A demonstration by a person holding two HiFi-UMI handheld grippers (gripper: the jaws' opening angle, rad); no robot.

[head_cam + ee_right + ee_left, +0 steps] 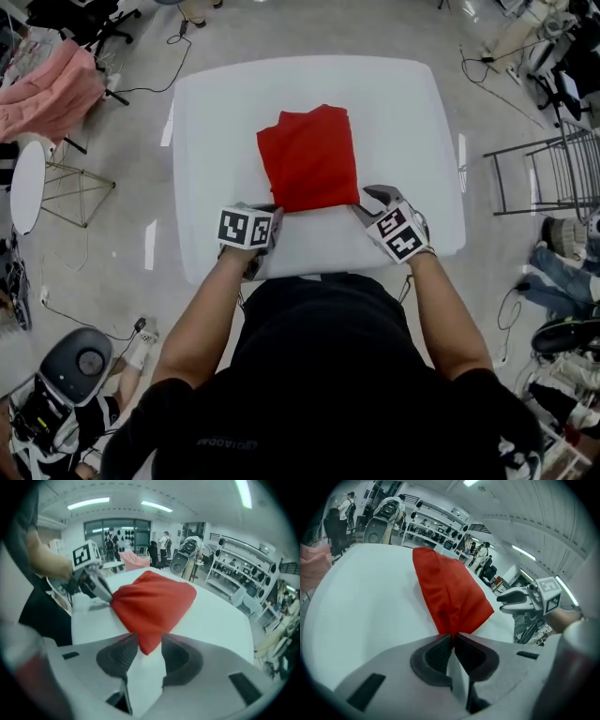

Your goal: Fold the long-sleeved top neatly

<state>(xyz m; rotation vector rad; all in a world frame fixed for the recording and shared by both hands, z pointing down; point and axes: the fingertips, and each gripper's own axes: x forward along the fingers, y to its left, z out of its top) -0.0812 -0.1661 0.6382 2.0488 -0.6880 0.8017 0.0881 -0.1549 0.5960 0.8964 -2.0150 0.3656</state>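
Presently left claw (453, 635) pinches corner of red top (450, 590)

Wore a black shirt (319, 375) with short sleeves and small grey print. Had a pale grey left hand-held gripper (453, 636) and right hand-held gripper (150, 644), both with dark ribbed pads (433, 656) and black-and-white marker cubes (248, 228).

Head view steeply down on white table (216, 131), gripper views close along their jaws, all sharing red top (309, 159).
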